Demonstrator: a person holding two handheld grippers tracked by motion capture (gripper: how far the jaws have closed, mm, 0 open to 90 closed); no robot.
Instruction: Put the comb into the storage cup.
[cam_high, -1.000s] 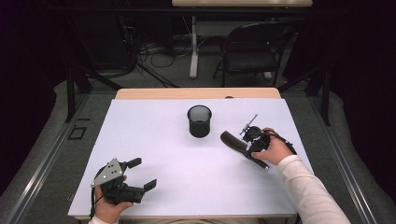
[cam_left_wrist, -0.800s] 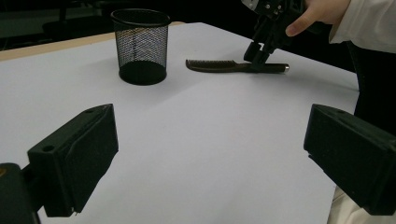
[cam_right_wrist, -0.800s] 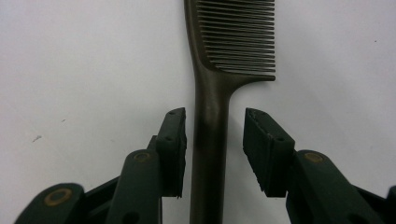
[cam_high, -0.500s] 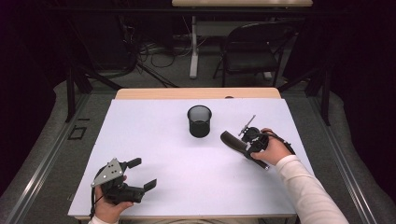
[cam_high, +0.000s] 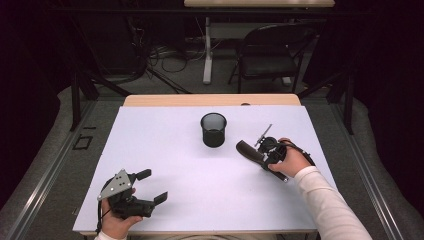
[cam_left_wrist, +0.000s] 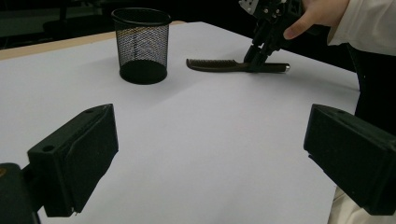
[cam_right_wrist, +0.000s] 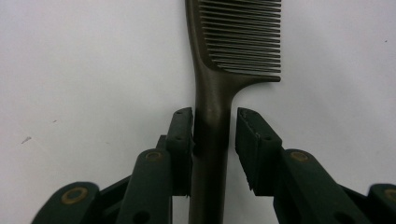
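A dark comb (cam_right_wrist: 212, 93) lies flat on the white table (cam_high: 165, 150), teeth toward the black mesh cup (cam_high: 213, 129). My right gripper (cam_right_wrist: 214, 116) points down at the comb's handle, which sits between its jaws. The jaws have just been closing: one pad touches the handle and a thin gap remains at the other. From the left gripper view, the comb (cam_left_wrist: 215, 65) and the right gripper (cam_left_wrist: 254, 58) sit to the right of the cup (cam_left_wrist: 141, 44). My left gripper (cam_high: 152, 186) rests open at the front left with nothing between its fingers (cam_left_wrist: 74, 154).
The table's wooden far edge (cam_high: 210, 100) runs behind the cup. A black chair (cam_high: 272, 55) and cables stand on the floor beyond it. A white-sleeved forearm (cam_high: 325, 200) comes in from the front right.
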